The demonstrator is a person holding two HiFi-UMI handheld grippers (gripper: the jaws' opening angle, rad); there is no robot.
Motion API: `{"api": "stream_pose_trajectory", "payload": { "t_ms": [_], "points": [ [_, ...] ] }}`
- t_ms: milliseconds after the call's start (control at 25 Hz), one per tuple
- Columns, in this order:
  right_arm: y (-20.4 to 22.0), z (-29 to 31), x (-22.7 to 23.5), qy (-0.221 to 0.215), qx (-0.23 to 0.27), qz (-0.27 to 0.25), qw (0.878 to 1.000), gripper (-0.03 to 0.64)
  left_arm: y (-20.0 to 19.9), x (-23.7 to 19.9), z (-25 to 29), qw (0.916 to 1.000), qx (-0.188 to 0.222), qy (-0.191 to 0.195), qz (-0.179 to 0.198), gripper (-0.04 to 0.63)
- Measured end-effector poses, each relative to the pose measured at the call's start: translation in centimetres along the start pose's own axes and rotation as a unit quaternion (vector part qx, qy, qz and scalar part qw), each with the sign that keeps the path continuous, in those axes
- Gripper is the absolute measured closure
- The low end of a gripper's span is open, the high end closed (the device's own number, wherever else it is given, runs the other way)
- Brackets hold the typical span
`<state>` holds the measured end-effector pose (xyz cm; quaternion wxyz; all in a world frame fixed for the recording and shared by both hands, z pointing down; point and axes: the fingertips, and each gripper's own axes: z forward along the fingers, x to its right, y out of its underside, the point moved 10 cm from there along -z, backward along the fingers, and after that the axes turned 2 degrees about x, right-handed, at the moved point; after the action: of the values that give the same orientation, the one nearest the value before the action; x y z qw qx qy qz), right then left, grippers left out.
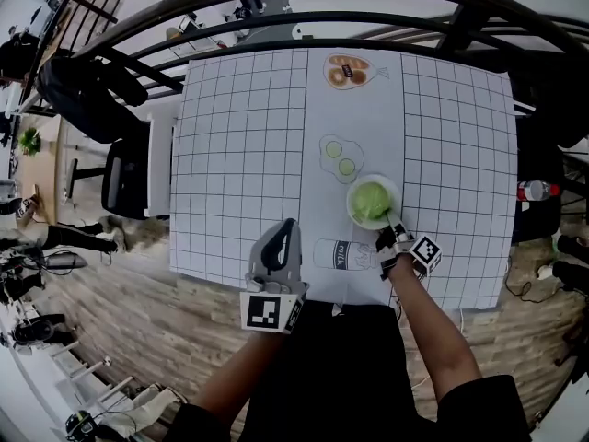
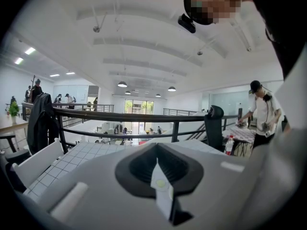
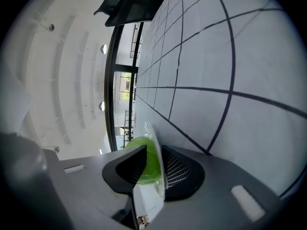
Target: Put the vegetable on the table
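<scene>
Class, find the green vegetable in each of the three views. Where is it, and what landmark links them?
Head view: green vegetable in a white dish, right of centre, by the right gripper.
Left gripper view: not in it.
Right gripper view: green vegetable at bottom centre, between the jaws.
Shared landmark: the gridded table cover.

The round green vegetable (image 1: 371,201) sits in a shallow white dish (image 1: 351,210). The dish lies flat on the white worktop (image 1: 239,136), near its front edge, toward the right.
</scene>
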<state>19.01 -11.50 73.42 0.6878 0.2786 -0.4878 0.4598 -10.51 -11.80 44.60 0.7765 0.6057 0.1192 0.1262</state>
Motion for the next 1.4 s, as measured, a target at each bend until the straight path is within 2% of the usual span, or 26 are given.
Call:
{"api": "stream_pose_trajectory", "payload": {
  "t_ms": [400,560,720,840,1000,1280,1400],
  "points": [
    [0.3,-0.9,-0.3,0.006,0.006,0.002,1.000,0.466,-0.2,0.6,-0.4,0.9998,0.009,0.015,-0.006,0.588],
    [0.5,-1.4,-0.6,0.020,0.009,-0.020,1.000,0.434,0.0,0.6,-0.9,0.9998,0.008,0.017,-0.005,0.588],
    [0.4,-2.3,-0.4,0.023,0.031,-0.017,0.999,0.408,0.2,0.6,-1.6,0.9998,0.008,0.018,-0.005,0.588],
    [0.1,-3.6,0.2,0.022,0.051,-0.003,0.998,0.408,0.5,0.5,-2.1,0.9997,0.008,0.020,-0.007,0.588],
    [0.0,-5.4,0.6,0.025,0.060,-0.011,0.998,0.408,0.7,0.6,-2.9,0.9996,0.008,0.023,-0.013,0.588],
    [0.9,-7.6,-2.1,0.000,0.058,-0.056,0.997,0.419,0.8,1.0,-4.4,0.9990,0.014,0.039,-0.015,0.588],
    [1.8,-8.6,-3.6,-0.013,0.065,-0.074,0.995,0.462,1.0,1.0,-5.3,0.9985,0.019,0.048,-0.018,0.588]
  ]
}}
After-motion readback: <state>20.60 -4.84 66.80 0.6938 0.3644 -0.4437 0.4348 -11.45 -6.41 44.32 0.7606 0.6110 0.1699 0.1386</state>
